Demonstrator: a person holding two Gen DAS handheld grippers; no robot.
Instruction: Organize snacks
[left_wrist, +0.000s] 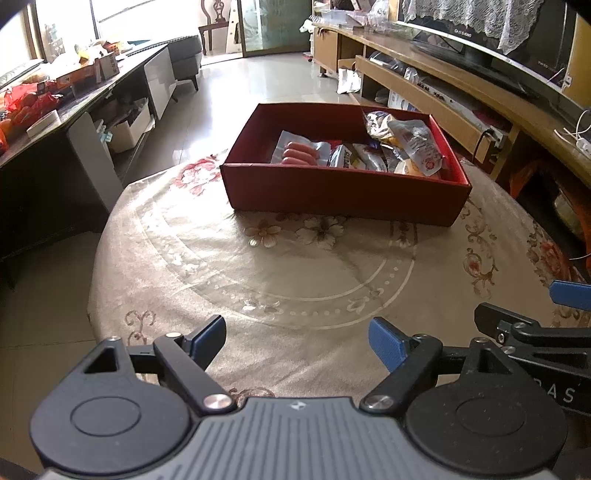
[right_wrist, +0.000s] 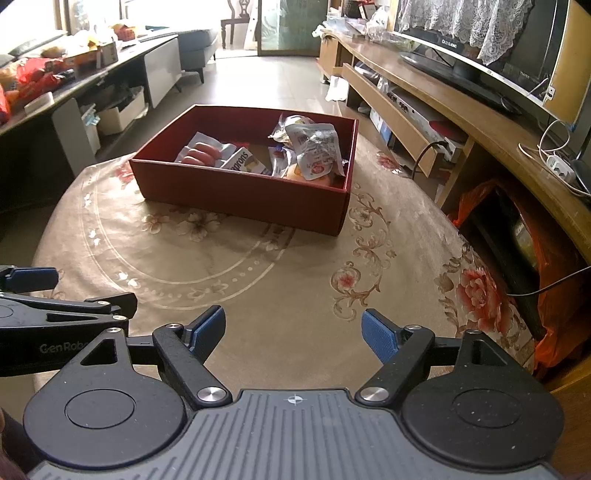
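A red box (left_wrist: 343, 192) sits on the far half of a round table covered by a floral cloth (left_wrist: 258, 266). Inside it lie a sausage pack (left_wrist: 299, 152) on the left and a heap of foil and plastic snack packets (left_wrist: 399, 147) on the right. The left gripper (left_wrist: 297, 341) hangs over the near table edge, jaws apart, nothing between them. The right gripper (right_wrist: 293, 334) is just beside it, jaws likewise apart and empty. Both are well apart from the box.
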